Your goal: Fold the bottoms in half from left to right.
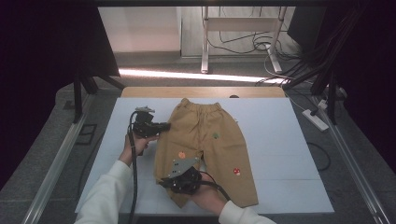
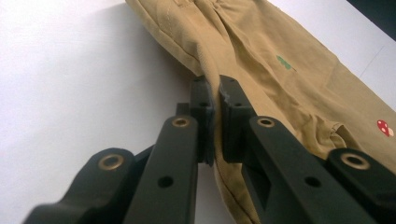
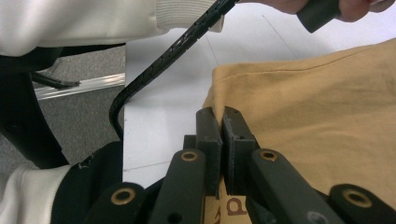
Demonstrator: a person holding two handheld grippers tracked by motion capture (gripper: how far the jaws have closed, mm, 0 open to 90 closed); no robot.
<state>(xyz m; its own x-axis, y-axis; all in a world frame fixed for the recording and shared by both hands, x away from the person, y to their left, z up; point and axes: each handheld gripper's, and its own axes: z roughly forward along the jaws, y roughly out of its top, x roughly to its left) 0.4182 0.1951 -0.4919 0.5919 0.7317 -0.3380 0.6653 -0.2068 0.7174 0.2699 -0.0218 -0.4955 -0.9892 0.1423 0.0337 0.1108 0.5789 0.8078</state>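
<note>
Tan child's trousers (image 1: pixel 210 140) with small embroidered patches lie flat on the white table cover (image 1: pixel 280 154), waistband at the far end. My left gripper (image 1: pixel 167 125) comes in from the left and is shut on the trousers' left side seam just below the waist. In the left gripper view the jaws (image 2: pixel 216 86) pinch a raised fold of the tan cloth (image 2: pixel 280 84). My right gripper (image 1: pixel 162 182) sits at the near end of the left leg. In the right gripper view it (image 3: pixel 219 114) is shut on the corner of the cloth (image 3: pixel 317 116).
The white cover lies on a wooden table (image 1: pixel 201 91). Metal rails (image 1: pixel 56 163) run along both sides. A power strip (image 1: pixel 315 119) and cables lie on the floor to the right. A white frame (image 1: pixel 243 28) stands beyond the table. The left gripper's cable (image 3: pixel 154 70) trails over the table's near left.
</note>
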